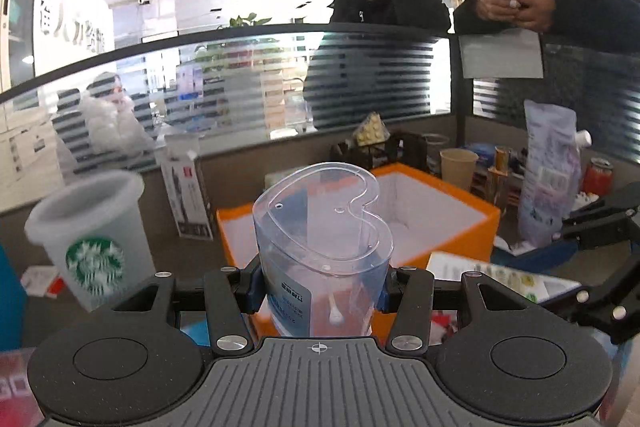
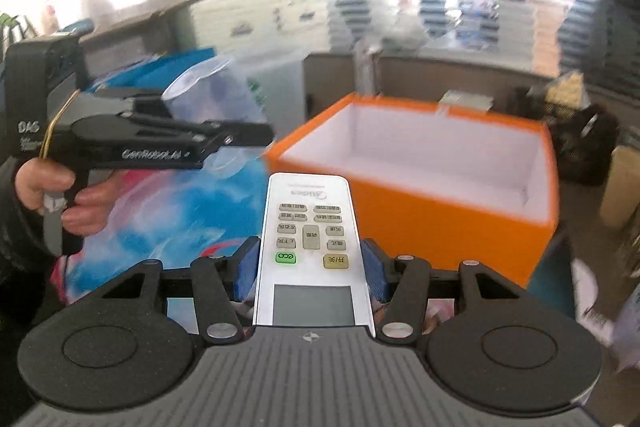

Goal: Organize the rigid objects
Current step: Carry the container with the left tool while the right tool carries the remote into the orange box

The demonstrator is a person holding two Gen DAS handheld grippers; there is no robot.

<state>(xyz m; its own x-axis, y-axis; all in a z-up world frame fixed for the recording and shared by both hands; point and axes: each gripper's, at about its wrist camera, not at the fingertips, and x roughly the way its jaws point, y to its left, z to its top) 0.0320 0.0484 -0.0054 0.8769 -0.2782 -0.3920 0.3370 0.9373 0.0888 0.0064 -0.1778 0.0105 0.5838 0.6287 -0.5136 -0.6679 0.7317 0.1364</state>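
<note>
My left gripper (image 1: 320, 287) is shut on a clear heart-shaped plastic box (image 1: 322, 227) with a cotton swab inside, held up in front of the open orange box (image 1: 472, 223). My right gripper (image 2: 312, 267) is shut on a white Midea remote control (image 2: 308, 247), its buttons facing up, held near the orange box (image 2: 440, 219), which has a white, empty inside. In the right wrist view the left gripper (image 2: 224, 143) appears at the left with the clear box (image 2: 216, 87) in it. The right gripper's fingers (image 1: 592, 223) show at the right of the left wrist view.
A Starbucks cup (image 1: 90, 235) stands at the left, a white carton (image 1: 186, 187) behind it. A paper cup (image 1: 458, 167), a pouch (image 1: 550, 179), a red can (image 1: 598, 175) and clutter sit at the right. A glass partition (image 1: 240, 87) backs the desk; two people lean on it.
</note>
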